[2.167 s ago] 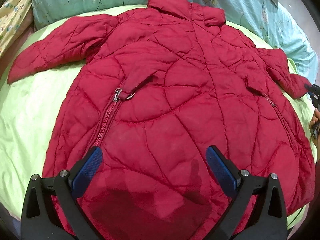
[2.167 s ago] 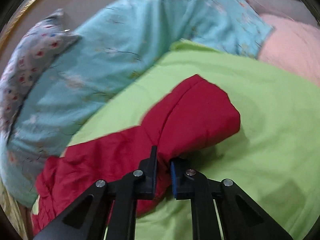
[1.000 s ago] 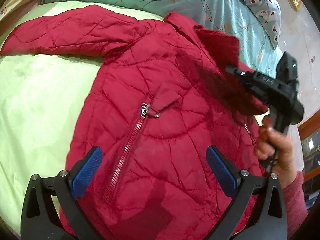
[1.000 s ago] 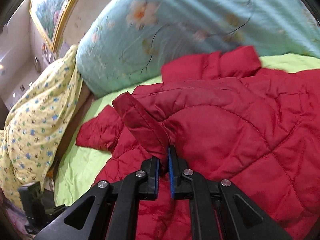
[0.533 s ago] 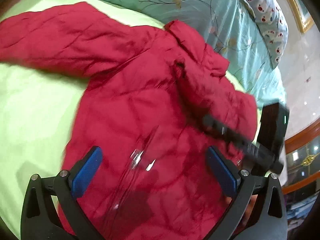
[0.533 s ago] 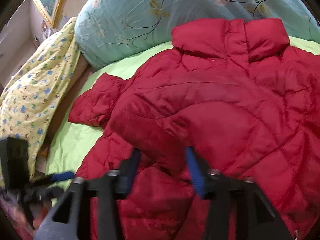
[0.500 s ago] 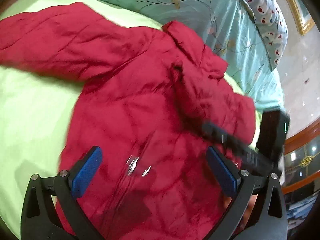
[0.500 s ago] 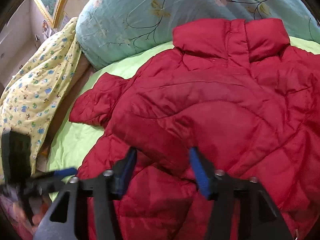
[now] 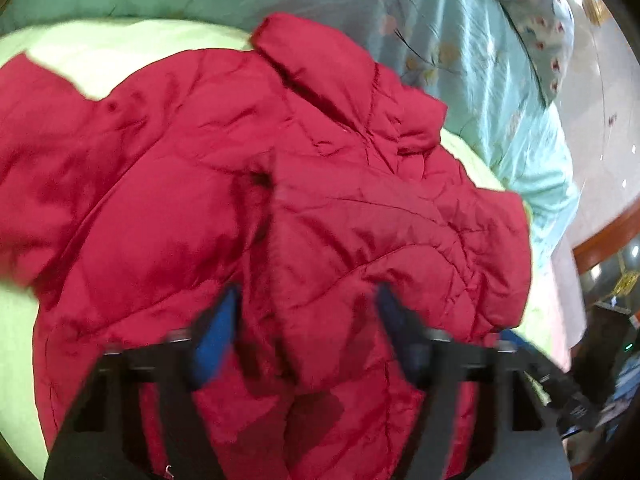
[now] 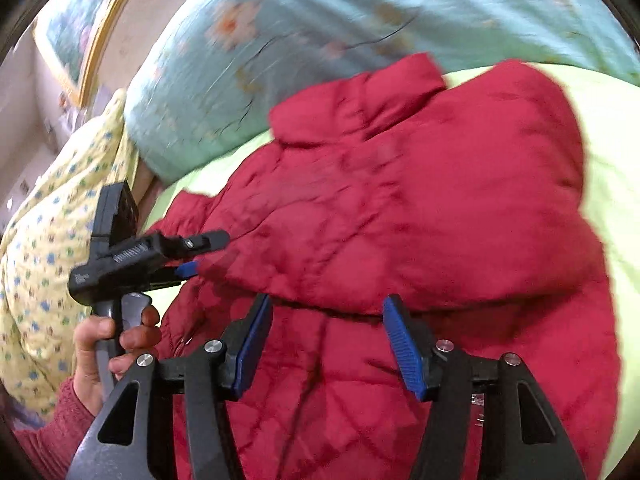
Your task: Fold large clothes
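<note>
Right wrist view shows the red jacket spread on the green bed, collar toward the teal pillow at the head edge; bare sheet runs along the right edge, and a yellow quilt crowds the left. One sleeve lies folded across the chest. My right gripper hangs just above the jacket, jaws apart, holding nothing. Only this view shows my left hand and my left gripper side-on, at the jacket's left edge. Left wrist view is blurred: the left gripper is closing with the folded sleeve between its jaws; I cannot tell whether the pads touch it yet. Only this view shows the floor past the bed's right edge.
</note>
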A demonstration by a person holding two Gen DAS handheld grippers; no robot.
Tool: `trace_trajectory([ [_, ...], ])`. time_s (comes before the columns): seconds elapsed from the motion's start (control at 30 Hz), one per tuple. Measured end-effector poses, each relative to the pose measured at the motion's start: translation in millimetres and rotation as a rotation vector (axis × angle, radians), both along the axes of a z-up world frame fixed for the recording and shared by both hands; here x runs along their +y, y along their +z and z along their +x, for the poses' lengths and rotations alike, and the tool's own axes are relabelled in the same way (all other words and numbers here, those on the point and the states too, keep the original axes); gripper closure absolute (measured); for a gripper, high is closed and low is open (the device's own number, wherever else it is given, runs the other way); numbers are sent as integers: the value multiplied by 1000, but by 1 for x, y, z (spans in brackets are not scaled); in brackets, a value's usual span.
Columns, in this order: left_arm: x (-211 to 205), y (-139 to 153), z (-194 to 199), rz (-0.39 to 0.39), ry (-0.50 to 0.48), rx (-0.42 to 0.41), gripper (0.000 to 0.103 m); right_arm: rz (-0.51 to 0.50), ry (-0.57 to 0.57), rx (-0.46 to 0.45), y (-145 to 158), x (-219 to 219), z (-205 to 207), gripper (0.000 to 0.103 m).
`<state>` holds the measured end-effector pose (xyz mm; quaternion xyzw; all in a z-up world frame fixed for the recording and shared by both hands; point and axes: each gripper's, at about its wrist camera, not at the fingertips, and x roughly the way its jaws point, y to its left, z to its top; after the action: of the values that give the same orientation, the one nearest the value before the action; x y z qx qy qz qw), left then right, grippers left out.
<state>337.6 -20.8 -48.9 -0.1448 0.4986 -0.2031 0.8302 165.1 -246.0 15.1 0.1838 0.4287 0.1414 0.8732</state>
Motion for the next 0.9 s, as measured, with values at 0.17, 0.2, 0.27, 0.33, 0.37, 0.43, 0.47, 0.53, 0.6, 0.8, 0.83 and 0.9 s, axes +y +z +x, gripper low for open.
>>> trace_trajectory([
  [0.17, 3, 11, -6, 94, -1, -80, 81, -20, -60, -43, 15, -20, -6, 43],
  [0.2, 7, 15, -8, 118, 12, -105, 82, -40, -66, -55, 20, -22, -6, 43],
  [0.27, 20, 23, -12, 185, 59, -162, 82, -79, -74, -69, 24, -25, -5, 43],
  [0.33, 35, 26, -10, 219, 93, -188, 82, -125, -85, -76, 26, -29, -3, 43],
  [0.37, 41, 24, -7, 214, 96, -183, 82, -145, -91, -77, 26, -30, -1, 43],
  [0.43, 50, 19, -4, 197, 93, -168, 82, -168, -102, -73, 24, -33, 6, 43],
  [0.47, 52, 18, -5, 200, 90, -171, 82, -173, -102, -67, 23, -33, 10, 43],
  [0.53, 51, 15, -6, 213, 82, -182, 82, -197, -94, -55, 19, -30, 21, 43],
  [0.6, 49, 12, -7, 226, 73, -189, 81, -230, -80, -46, 14, -25, 34, 43],
  [0.8, 50, 22, -22, 237, 83, -207, 71, -366, -51, 24, -14, -11, 69, 43],
  [0.83, 51, 25, -27, 227, 88, -215, 71, -378, -46, 42, -19, -10, 73, 44],
  [0.9, 53, 36, -37, 207, 98, -244, 71, -404, -42, 69, -32, -9, 78, 44],
])
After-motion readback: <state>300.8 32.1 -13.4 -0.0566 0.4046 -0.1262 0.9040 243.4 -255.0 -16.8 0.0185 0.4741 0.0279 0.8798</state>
